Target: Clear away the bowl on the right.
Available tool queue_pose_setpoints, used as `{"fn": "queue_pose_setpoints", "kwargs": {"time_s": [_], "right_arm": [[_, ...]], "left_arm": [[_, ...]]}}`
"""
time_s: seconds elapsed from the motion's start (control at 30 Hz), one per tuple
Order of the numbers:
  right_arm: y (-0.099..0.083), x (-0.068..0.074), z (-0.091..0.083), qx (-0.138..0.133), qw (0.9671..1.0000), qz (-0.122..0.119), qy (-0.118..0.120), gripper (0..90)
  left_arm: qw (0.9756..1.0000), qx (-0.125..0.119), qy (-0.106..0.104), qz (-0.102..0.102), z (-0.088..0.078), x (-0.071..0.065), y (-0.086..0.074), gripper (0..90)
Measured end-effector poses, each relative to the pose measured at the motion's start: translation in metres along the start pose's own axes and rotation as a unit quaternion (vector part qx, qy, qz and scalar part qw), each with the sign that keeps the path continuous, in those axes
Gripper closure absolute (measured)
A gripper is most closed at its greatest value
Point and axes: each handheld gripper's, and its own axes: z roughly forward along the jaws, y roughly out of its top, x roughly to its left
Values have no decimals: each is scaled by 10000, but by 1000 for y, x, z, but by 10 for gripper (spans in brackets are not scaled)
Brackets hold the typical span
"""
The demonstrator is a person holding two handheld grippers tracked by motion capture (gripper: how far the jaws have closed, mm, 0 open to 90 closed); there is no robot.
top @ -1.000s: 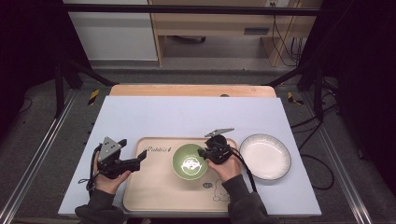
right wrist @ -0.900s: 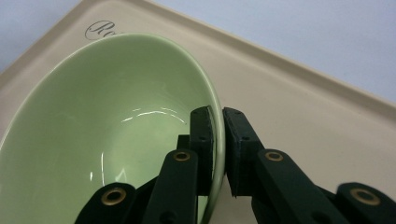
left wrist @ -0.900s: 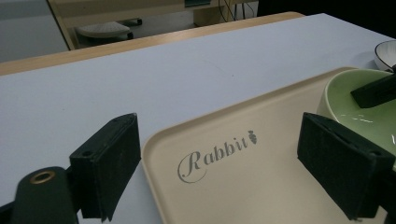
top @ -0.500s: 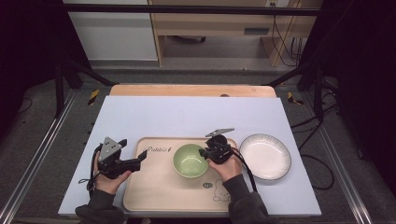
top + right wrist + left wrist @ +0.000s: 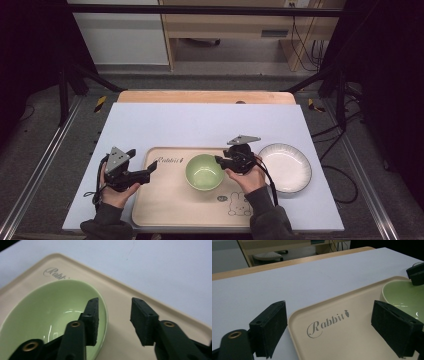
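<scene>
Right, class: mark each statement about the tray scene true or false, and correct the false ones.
1. The green bowl sits on the beige tray. True.
2. The white plate is on the tray. False: it lies on the table beside the tray.
3. The right hand-held gripper is clamped shut on the bowl. False: its jaws have just been opening, one inside the rim, one outside.
4. The left hand-held gripper is open over the tray's corner. True.
</scene>
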Motion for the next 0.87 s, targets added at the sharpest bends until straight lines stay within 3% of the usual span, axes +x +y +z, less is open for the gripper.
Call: {"fn": "queue_pose_setpoints", "kwargs": {"time_s": [0.03,0.07,0.2,0.3,0.5,0.87], "right_arm": [[0,0,0,0,10000,0,0,561],[1,-1,-6,-122,9999,67,-26,500],[1,-4,-15,-384,9991,-106,-146,398],[1,-5,-20,-475,9987,-72,-149,362],[-3,-9,-34,-851,9958,-236,-256,240],[-10,-15,-48,-1115,9924,-341,-393,186]], "left_arm": [[10000,0,0,0,0,0,0,130],[10000,-1,0,-1,0,0,0,130],[10000,-12,4,-8,0,0,0,130],[10000,-12,4,-11,0,0,0,130],[10000,-11,-3,-17,0,0,0,129],[9999,-18,-15,-100,-1,3,-1,126]]}}
